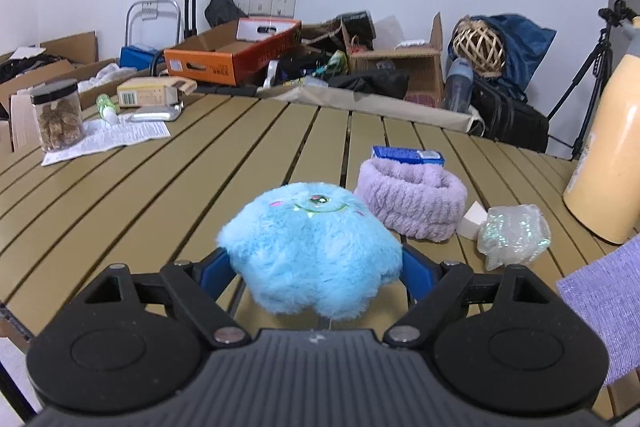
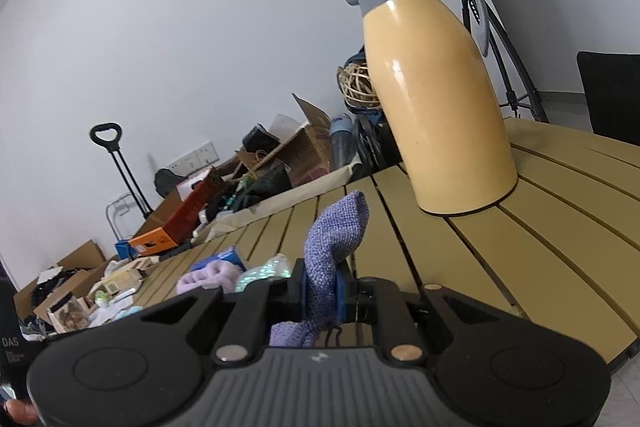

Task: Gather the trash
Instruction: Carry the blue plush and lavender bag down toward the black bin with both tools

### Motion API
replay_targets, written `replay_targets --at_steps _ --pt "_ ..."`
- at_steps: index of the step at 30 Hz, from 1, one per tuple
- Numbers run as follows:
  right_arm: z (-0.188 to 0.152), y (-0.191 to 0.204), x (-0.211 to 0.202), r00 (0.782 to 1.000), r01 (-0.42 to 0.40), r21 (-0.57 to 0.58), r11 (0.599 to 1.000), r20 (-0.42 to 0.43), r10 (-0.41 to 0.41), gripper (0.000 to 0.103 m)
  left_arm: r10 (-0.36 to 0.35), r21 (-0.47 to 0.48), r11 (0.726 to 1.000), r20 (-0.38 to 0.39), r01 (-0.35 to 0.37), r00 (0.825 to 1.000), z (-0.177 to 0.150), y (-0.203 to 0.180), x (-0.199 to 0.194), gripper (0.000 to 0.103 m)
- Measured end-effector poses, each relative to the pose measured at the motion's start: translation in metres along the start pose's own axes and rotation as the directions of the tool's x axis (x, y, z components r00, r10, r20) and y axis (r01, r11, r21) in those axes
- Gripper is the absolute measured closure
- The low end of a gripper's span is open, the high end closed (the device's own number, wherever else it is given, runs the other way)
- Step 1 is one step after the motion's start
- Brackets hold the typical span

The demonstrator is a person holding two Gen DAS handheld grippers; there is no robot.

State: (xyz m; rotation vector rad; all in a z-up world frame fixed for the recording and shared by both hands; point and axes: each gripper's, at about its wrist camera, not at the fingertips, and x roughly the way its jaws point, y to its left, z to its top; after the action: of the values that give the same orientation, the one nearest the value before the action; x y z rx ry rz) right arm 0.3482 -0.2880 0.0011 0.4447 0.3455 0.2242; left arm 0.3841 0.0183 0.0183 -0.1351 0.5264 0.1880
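Right gripper (image 2: 323, 283) clamped tight on purple knitted cloth (image 2: 334, 241). Yellow thermos jug (image 2: 440, 99) upright near the slatted table (image 2: 560, 227) far edge.

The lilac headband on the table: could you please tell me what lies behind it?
A blue box lies directly behind the headband, on the table. Only its top edge shows; the headband covers its lower part.
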Motion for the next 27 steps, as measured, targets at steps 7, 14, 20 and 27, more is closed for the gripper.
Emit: replay_targets --at_steps 7,14,20,27 --pt "-0.005 0.017 -0.029 0.999 -0.038 -0.025 0.999 0.038 0.039 0.090 -0.031 0.034 0.999 0.057 0.029 0.998 -0.011 0.008 -0.037 0.017" --pt "-0.016 0.025 -0.055 0.997 -0.062 -0.033 0.998 0.049 0.064 0.090 -0.021 0.073 0.997 0.123 0.012 0.992 -0.028 0.014 -0.068 0.017" --pt "-0.029 0.029 -0.079 0.996 -0.072 -0.048 0.996 0.051 0.075 0.090 0.001 0.067 0.998 0.123 -0.009 0.992 -0.046 0.029 -0.086 0.017" --pt "-0.045 0.034 -0.102 0.996 -0.078 -0.067 0.995 0.030 0.080 0.090 0.010 0.064 0.998 0.109 -0.017 0.994 -0.072 0.044 -0.110 0.017"
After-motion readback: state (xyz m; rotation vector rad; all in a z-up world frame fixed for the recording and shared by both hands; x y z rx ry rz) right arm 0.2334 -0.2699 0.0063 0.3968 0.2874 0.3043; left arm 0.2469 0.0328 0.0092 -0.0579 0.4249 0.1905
